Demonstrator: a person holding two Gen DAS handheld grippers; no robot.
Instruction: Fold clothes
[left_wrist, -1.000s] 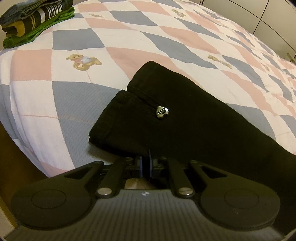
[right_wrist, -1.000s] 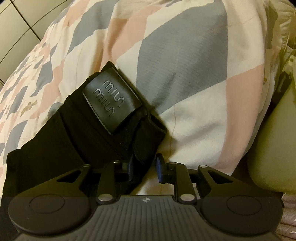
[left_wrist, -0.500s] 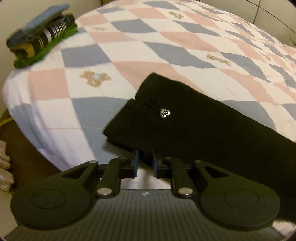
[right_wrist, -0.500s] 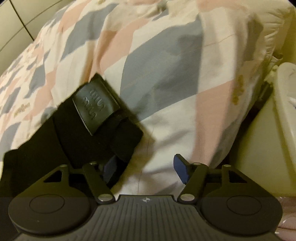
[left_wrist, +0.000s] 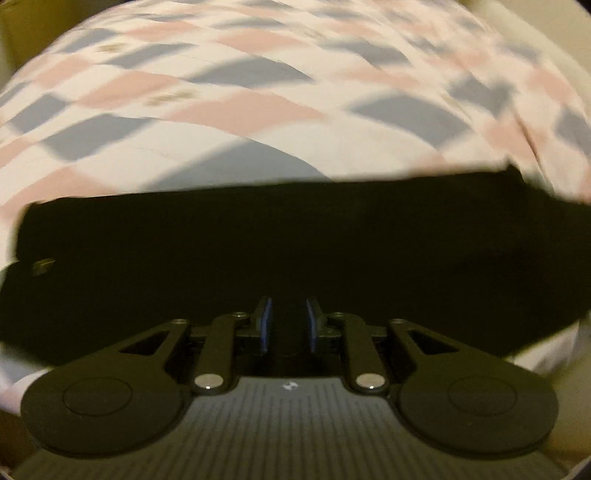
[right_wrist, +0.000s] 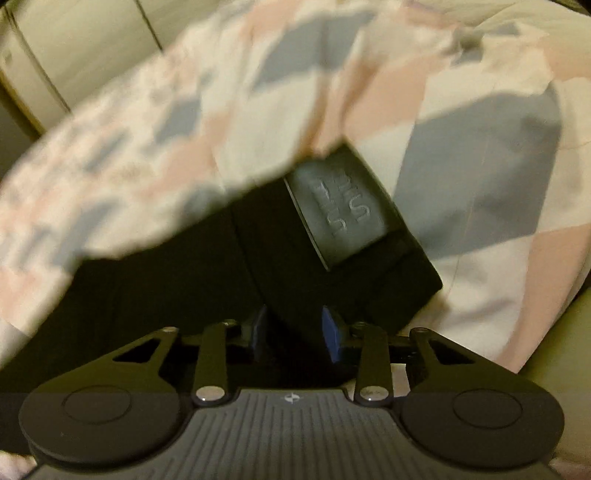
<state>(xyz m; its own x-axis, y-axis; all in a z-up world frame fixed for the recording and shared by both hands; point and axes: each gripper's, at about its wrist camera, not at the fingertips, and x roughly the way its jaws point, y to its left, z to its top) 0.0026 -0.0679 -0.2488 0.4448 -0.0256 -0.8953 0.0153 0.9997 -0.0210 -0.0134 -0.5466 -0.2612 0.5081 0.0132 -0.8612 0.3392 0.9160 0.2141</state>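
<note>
Black pants (left_wrist: 295, 243) lie folded lengthwise across the checked bed cover (left_wrist: 240, 110). My left gripper (left_wrist: 289, 325) hovers low over their middle, its blue pads (left_wrist: 264, 325) a small gap apart with nothing pinched between them. A small metal charm (left_wrist: 43, 266) shows at the far left. In the right wrist view the waistband end of the pants (right_wrist: 280, 258), with its embossed black label (right_wrist: 340, 210), reaches toward me. My right gripper (right_wrist: 294, 326) is shut on the near edge of that thick fabric. Both views are blurred.
The pink, grey and white quilt (right_wrist: 480, 166) covers the bed and drops off at its right edge. A pale wall or cabinet panel (right_wrist: 85, 48) stands at the far left, and a pale object (right_wrist: 565, 332) sits beside the bed at the right.
My left gripper let go of the hem and swung right to the middle of the pants. My right gripper opened wide, shifted along the waistband, then narrowed onto the fabric.
</note>
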